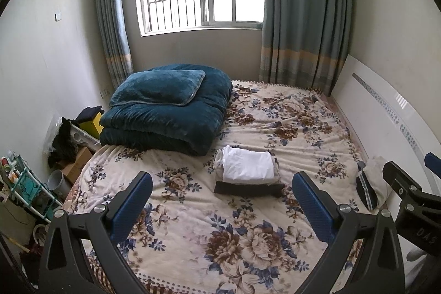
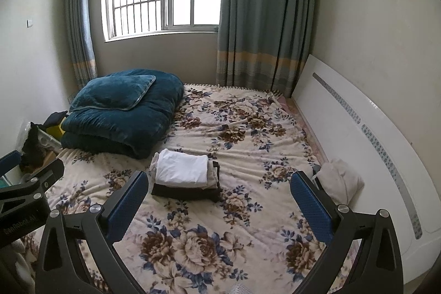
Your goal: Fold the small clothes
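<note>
**Both claws open above bed; folded stack at centre**

Left claw (image 1: pixel 220 200) and right claw (image 2: pixel 220 197) hover side by side over the floral bed (image 1: pixel 275 252), jaws spread wide, gripping nothing. Folded clothes (image 1: pixel 248 171) sit stacked mid-bed, white piece on top, dark at bottom. An unfolded pale garment (image 2: pixel 340 179) lies against the headboard (image 2: pixel 358 134). Teal quilt (image 1: pixel 168 109) occupies the far left corner.

Plush teal quilt (image 1: pixel 168 117); soft, fuzzy floral blanket (image 1: pixel 275 117); smooth white cloth on the folded stack (image 1: pixel 248 164); glossy white headboard (image 2: pixel 358 134); matt curtains (image 2: pixel 261 18).
</note>
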The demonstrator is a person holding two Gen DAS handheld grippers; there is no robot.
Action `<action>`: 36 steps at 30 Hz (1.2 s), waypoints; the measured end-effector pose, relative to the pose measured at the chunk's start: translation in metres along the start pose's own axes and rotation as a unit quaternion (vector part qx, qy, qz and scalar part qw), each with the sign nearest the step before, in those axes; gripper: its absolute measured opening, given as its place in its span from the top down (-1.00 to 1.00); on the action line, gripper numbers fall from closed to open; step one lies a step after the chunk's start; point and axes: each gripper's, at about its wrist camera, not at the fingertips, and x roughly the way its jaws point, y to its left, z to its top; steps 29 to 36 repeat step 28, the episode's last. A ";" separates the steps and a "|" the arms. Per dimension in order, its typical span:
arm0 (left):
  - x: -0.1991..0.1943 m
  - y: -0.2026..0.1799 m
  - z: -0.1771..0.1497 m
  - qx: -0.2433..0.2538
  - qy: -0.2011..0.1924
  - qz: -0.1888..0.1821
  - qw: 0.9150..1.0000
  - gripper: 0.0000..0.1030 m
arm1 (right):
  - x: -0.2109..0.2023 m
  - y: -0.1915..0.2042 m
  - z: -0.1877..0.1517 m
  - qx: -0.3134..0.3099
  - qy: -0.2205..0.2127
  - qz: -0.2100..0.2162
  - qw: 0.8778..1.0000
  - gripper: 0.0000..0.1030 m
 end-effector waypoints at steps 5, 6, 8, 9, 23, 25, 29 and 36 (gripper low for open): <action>-0.003 0.001 0.002 0.002 -0.002 0.002 1.000 -1.00 | -0.001 0.000 -0.001 0.003 -0.001 0.001 1.000 -1.00; -0.004 0.001 0.002 0.002 -0.002 0.002 1.000 -1.00 | -0.001 0.000 -0.002 0.004 -0.001 0.001 1.000 -1.00; -0.004 0.001 0.001 0.001 -0.002 0.003 1.000 -1.00 | -0.002 0.000 -0.002 0.005 -0.002 0.000 1.000 -1.00; -0.004 0.000 0.001 0.001 -0.003 0.003 1.000 -1.00 | -0.004 0.000 -0.003 0.007 -0.003 -0.001 1.000 -1.00; -0.008 0.000 0.005 0.002 -0.006 0.002 1.000 -1.00 | -0.007 -0.002 -0.004 0.010 -0.005 -0.002 1.000 -1.00; -0.009 0.000 0.006 0.003 -0.009 0.005 1.000 -1.00 | -0.007 -0.003 -0.005 0.011 -0.005 -0.002 1.000 -1.00; -0.012 -0.001 0.013 0.004 -0.014 0.007 1.000 -1.00 | -0.008 -0.003 -0.005 0.012 -0.005 -0.003 1.000 -1.00; -0.012 -0.001 0.013 0.004 -0.014 0.007 1.000 -1.00 | -0.008 -0.003 -0.005 0.012 -0.005 -0.003 1.000 -1.00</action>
